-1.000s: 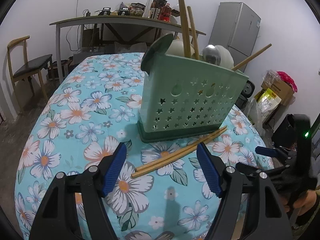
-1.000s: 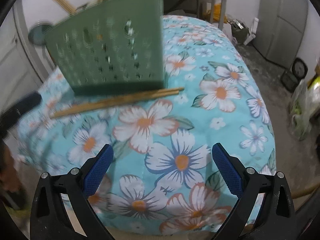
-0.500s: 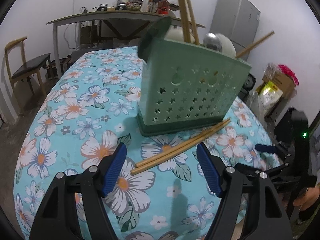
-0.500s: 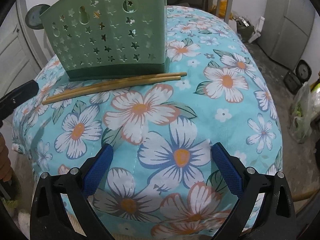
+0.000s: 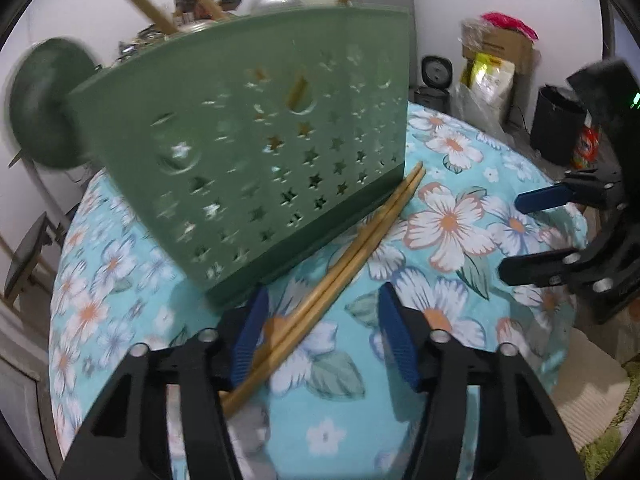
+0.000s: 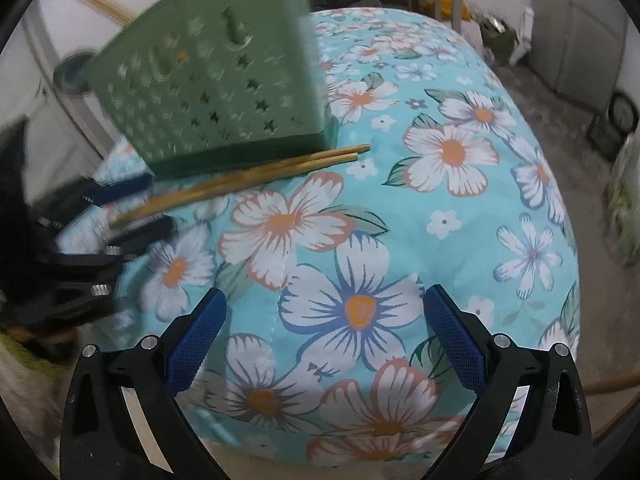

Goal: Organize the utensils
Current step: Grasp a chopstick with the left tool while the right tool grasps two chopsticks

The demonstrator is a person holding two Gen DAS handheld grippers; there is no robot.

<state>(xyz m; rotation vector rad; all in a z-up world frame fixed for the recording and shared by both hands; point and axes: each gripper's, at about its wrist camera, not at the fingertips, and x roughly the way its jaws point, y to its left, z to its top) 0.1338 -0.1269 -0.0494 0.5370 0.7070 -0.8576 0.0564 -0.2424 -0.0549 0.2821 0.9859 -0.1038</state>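
Pick-up step: left gripper (image 5: 320,340) has just been closing, jaws half spread around two loose bamboo chopsticks (image 5: 344,272) at lower centre, pads not pinching yet. The pair lies on the floral tablecloth (image 5: 460,380), against the green utensil caddy (image 5: 256,140). Next move likely: pinch, lift, drop into caddy. Right gripper (image 6: 324,336) spread wide, empty. One caddy.

A pair of wooden chopsticks (image 5: 352,264) lies diagonally at frame centre, beside the green star-perforated utensil holder (image 5: 256,152) at upper left.
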